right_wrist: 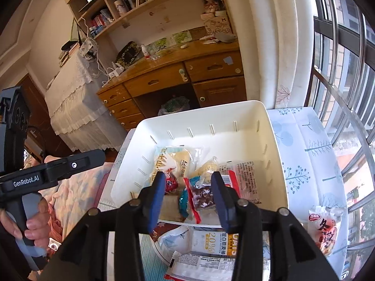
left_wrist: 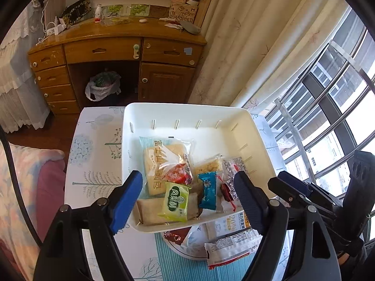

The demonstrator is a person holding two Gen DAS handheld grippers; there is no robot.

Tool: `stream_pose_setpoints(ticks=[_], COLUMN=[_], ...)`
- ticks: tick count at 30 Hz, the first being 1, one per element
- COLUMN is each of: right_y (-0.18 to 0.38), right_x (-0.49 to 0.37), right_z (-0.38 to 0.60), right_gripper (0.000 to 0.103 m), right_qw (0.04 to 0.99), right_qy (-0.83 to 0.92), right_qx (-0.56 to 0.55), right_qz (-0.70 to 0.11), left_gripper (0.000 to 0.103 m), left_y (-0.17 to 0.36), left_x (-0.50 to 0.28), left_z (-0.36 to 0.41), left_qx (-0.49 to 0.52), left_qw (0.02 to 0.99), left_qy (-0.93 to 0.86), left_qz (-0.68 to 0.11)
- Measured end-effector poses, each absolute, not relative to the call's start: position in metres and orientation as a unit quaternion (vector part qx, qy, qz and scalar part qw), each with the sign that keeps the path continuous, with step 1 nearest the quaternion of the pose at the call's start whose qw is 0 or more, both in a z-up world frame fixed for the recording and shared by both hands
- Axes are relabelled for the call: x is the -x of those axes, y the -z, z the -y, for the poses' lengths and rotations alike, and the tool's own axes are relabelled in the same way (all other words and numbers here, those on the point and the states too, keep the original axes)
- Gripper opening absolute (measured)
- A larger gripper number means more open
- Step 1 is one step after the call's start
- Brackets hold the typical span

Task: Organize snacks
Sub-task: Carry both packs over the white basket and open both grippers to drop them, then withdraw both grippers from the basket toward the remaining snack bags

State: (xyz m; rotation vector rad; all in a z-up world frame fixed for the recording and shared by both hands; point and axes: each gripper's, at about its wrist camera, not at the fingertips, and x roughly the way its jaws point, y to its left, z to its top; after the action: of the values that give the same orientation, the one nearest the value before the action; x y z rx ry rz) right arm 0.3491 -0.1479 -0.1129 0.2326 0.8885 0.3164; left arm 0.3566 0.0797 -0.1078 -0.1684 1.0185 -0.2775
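Observation:
A white bin [left_wrist: 178, 106] [right_wrist: 201, 111] on the tablecloth holds several snack packets: a large bread packet [left_wrist: 161, 161], a green packet [left_wrist: 174, 201] and a blue packet [left_wrist: 207, 192]. My left gripper [left_wrist: 188, 175] hovers open over the bin's near edge, and the green packet lies below between its fingers, untouched. My right gripper [right_wrist: 188, 175] is open over the bin's near side. A red-edged clear packet [right_wrist: 201, 195] of dark pieces lies between its pads, which stand apart from it. A plate [left_wrist: 187, 245] in front of the bin carries an oat bar [right_wrist: 215, 243] and a white wrapper [left_wrist: 229, 250].
A red-and-white snack bag [right_wrist: 325, 231] lies on the table's right side. A wooden desk [left_wrist: 117, 44] stands beyond the table, with a curtain [left_wrist: 246, 35] and window bars [left_wrist: 328, 93] to the right. Bedding [left_wrist: 28, 175] lies to the left. A hand [right_wrist: 35, 224] holds the left gripper's handle.

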Motion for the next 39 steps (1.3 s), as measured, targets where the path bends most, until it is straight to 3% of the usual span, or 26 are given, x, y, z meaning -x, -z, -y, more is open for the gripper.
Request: stream_pose_setpoints(ticks=[39], right_y=[0.07], right_x=[-0.255], right_z=[0.199], right_gripper=[0.06], right_qw=[0.889], right_qy=[-0.172], right_qx=[-0.1], right_qz=[-0.412], left_gripper=[0.079], left_y=[0.068], left_x=[-0.212], left_z=[-0.078], left_qx=[0.145], left_qw=[0.862], left_qy=[0.06], left_qz=[-0.483])
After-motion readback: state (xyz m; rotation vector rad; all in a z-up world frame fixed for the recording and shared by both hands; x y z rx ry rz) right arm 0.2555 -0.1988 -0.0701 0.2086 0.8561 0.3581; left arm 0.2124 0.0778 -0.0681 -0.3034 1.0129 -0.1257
